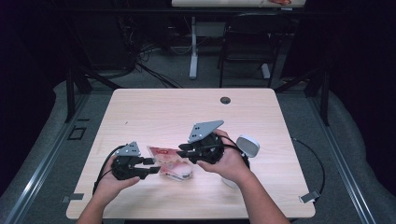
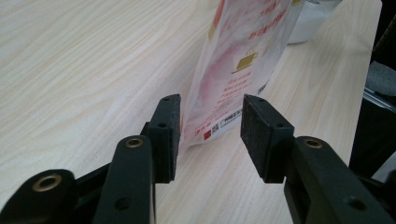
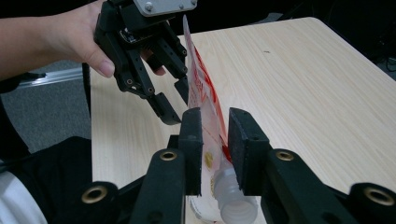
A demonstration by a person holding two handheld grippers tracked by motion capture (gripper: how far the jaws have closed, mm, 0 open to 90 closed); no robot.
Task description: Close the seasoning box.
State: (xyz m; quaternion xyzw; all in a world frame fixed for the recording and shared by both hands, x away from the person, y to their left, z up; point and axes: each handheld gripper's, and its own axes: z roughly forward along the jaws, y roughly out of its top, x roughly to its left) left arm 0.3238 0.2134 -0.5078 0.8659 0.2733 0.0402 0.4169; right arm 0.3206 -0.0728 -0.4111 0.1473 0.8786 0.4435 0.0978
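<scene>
A red and pink printed pouch (image 1: 168, 161) with a white screw spout (image 3: 233, 200) stands on edge on the wooden table (image 1: 187, 112), between the two grippers. My left gripper (image 1: 156, 165) is open around one end of the pouch (image 2: 238, 70), with the pads (image 2: 170, 126) apart and one pad close against the film. My right gripper (image 1: 180, 150) is open around the spout end of the pouch (image 3: 201, 79), with a gap showing beside the film. The right gripper view also shows the left gripper (image 3: 176, 105) and the hand holding it at the far end of the pouch.
A white rounded container (image 1: 247, 145) sits just behind the right hand, and appears again (image 2: 310, 21) past the pouch. A cable hole (image 1: 225, 100) lies near the table's far edge. Beyond the table stand a dark chair (image 1: 247, 42) and another desk's leg (image 1: 193, 51).
</scene>
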